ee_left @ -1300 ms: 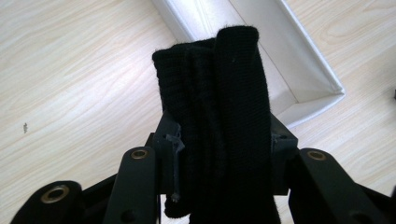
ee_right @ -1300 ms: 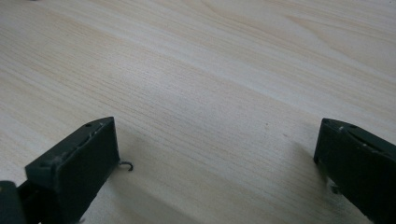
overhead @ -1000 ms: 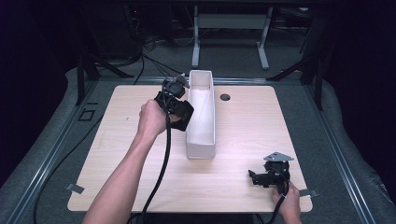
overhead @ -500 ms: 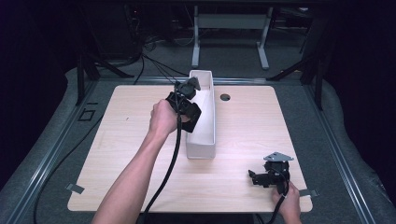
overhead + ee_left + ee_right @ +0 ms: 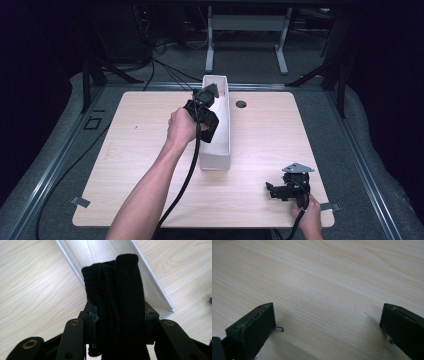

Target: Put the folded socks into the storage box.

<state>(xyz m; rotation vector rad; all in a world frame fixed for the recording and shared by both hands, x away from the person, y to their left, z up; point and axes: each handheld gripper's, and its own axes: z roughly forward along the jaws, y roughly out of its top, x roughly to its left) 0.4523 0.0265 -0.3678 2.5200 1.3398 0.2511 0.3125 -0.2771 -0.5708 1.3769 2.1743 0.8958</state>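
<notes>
Clamping a folded piece of black knitted cloth [image 5: 117,305] between its jaws, the left hand-held gripper [image 5: 204,112] hangs over the long white tray [image 5: 222,150], above its left wall and near the far half. In the left gripper view the cloth stands up thick between the two jaws and covers the tray's inside beyond them; the tray's white walls run away on either side of it. The person's left hand [image 5: 181,127] grips the tool from behind, and its cable trails down along the forearm.

The right hand-held gripper [image 5: 289,187] rests low at the near right corner of the table [image 5: 140,170], well apart from the tray, its jaws spread wide with only bare wood between them.
</notes>
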